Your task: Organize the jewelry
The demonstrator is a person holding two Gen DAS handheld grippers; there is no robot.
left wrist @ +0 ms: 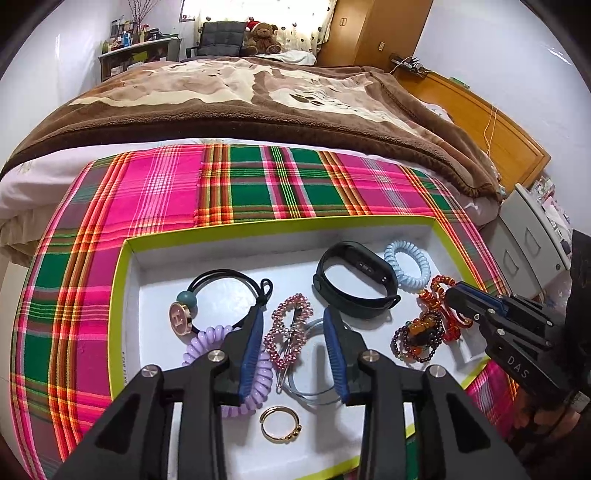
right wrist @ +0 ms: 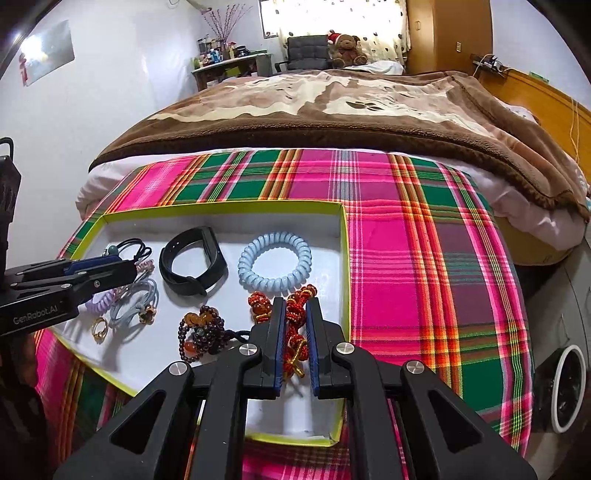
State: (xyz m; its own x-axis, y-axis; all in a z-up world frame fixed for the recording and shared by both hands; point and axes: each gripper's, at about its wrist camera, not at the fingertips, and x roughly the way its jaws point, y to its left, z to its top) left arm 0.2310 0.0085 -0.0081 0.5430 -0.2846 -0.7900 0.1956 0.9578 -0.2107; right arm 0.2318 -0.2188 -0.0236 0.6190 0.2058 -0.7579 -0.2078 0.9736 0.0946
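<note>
Right wrist view: right tool [right wrist: 295, 325] clenched on red cord [right wrist: 295, 334]; left tool [left wrist: 293, 317] released over pink clip [left wrist: 290, 334]. Left wrist view alone shows purple coil [left wrist: 236, 369] whole.

Home bedroom, bed [left wrist: 258, 96], teddy bear [left wrist: 263, 37], wardrobe [left wrist: 376, 29]

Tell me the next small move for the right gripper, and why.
Probably lift it slightly. The right gripper has its fingers shut on the red braided bracelet, which lies beside the dark bead bracelet in the tray, so rising gently should separate them.
</note>
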